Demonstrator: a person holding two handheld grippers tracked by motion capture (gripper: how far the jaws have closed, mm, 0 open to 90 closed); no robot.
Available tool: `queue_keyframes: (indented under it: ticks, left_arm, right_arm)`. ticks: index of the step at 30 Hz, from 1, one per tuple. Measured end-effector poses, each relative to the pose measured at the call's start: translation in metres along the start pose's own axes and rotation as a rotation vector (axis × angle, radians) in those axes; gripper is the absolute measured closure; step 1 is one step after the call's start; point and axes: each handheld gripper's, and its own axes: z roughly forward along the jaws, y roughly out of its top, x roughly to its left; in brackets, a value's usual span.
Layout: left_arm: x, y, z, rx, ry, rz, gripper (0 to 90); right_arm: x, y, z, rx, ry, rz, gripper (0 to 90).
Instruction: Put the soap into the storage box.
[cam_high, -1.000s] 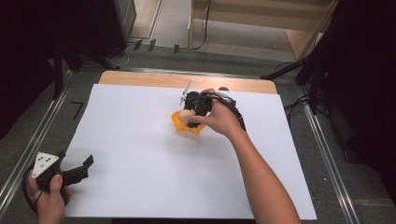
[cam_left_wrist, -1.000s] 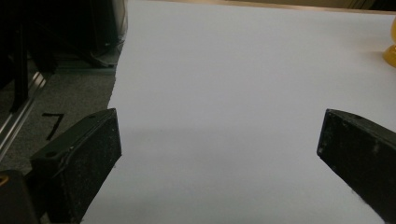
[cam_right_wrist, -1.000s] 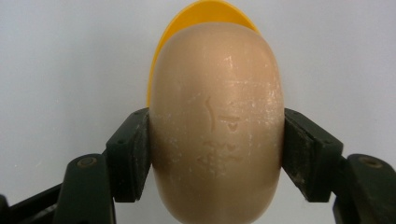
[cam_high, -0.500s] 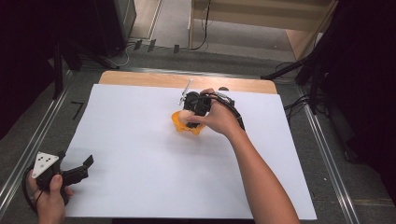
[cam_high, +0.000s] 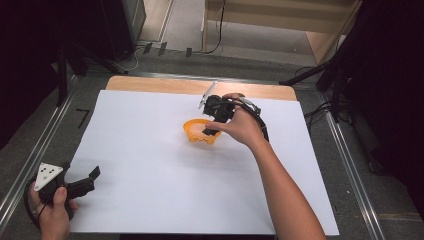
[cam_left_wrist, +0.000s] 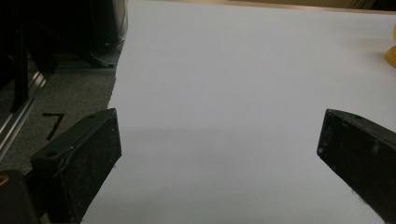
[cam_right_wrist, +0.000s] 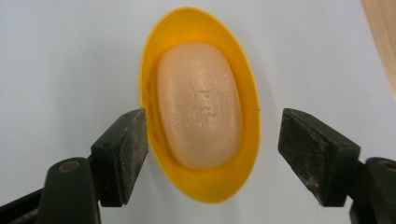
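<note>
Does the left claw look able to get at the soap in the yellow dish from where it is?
Probably yes: bare white sheet lies between the left claw and the soap, though the right claw straddles the yellow dish.

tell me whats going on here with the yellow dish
A person works at a table covered with a white paper sheet, a gripper in each hand. The right gripper hangs over an oval yellow plastic dish holding a pale peach bar of soap. Its fingers have just been opening and stand either side of the dish, the left one at the rim, the right one clear. The left gripper waits open above bare paper at the near left corner.
</note>
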Motion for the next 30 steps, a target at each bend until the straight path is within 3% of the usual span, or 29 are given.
queue_keyframes:
  ticks: [5,9,13,30]
  left_arm:
    - [0.0,0.0,0.0,0.003,0.003,0.001,0.5]
    - [0.0,0.0,0.0,0.003,0.004,0.002,0.5]
    - [-0.001,0.0,0.0,0.003,0.004,0.002,0.5]
    - [-0.001,0.0,0.0,0.003,0.006,0.004,0.5]
  right_arm:
    - [0.0,-0.012,-0.009,-0.053,0.002,0.062,23.3]
    - [0.001,-0.022,-0.012,-0.05,-0.005,0.079,19.5]
    - [0.002,-0.035,-0.015,-0.072,0.018,0.098,18.8]
    - [0.011,-0.093,-0.029,-0.123,-0.015,0.197,20.5]
